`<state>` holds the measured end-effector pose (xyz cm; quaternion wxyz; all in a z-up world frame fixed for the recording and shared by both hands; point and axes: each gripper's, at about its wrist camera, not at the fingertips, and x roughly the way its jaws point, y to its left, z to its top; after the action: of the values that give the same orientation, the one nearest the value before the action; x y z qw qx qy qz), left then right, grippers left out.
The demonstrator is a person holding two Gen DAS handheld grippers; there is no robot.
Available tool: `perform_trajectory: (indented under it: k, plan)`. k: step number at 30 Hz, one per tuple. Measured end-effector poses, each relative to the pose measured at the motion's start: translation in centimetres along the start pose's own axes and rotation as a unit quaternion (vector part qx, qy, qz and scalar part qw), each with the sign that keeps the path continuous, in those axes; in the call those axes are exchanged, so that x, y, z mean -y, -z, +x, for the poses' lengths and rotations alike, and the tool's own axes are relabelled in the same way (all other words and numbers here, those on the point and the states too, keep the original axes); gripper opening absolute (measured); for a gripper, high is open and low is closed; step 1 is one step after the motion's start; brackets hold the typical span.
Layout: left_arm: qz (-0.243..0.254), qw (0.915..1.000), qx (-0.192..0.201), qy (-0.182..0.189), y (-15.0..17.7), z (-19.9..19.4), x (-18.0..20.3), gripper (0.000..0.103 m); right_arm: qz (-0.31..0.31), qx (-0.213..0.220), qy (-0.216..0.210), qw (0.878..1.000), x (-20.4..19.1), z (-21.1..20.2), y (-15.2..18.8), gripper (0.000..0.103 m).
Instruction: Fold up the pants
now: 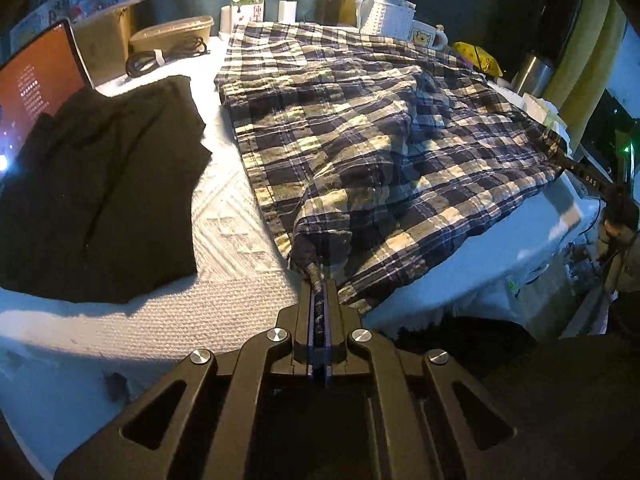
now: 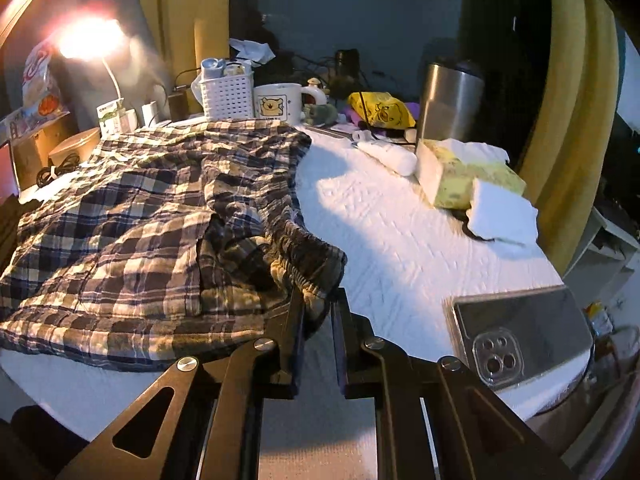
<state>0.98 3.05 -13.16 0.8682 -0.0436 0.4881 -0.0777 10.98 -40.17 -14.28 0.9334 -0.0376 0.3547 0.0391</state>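
The plaid pants (image 1: pixel 360 132) lie spread across the white-covered counter (image 1: pixel 240 288), beside a dark folded garment (image 1: pixel 100 184), with each near corner in a pair of tongs. The left tongs (image 1: pixel 319 280) are pinched tight on a bunched hem corner. The right tongs (image 2: pixel 318 300) stand with a narrow gap, the gathered waistband edge between the jaws; whether they press firmly on it is unclear. The step in hand looks like a fold just begun, both corners taken up. The next move likely calls for lifting both corners together and carrying them evenly over the cloth, clear of the phone (image 2: pixel 520 332) nearby.
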Motion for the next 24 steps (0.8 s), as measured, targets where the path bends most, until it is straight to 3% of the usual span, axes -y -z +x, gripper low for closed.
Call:
perform_trajectory:
  k: [4, 6, 7, 8, 16, 24]
  plan:
    - [0.003, 1.0000, 0.004, 0.003, -0.2, -0.6, -0.5, 0.010, -0.002, -0.001, 0.002, 1.000, 0.2, 0.0, 0.2, 0.012]
    - [0.003, 0.9999, 0.013, 0.004, -0.3, -1.2, -1.1, 0.026, -0.004, -0.002, 0.006, 1.000, 0.3, -0.2, 0.3, 0.012]
    - [0.001, 0.9998, 0.020, 0.002, -0.4, -1.7, -1.6, 0.039, -0.004, -0.002, 0.009, 1.000, 0.4, -0.3, 0.4, 0.012]
    - [-0.001, 0.9996, 0.027, 0.001, -0.4, -1.9, -2.0, 0.044, -0.003, -0.002, 0.010, 1.000, 0.5, -0.4, 0.5, 0.012]
    - [-0.021, 0.9964, 0.077, -0.028, -4.7, -0.9, -5.2, 0.045, 0.021, 0.011, -0.008, 1.000, 1.1, -1.4, -0.2, 0.013]
    - [-0.015, 0.9945, 0.097, -0.035, -9.5, 2.3, -5.1, 0.045, 0.016, 0.009, 0.000, 1.000, 0.7, -0.9, -2.1, 0.013]
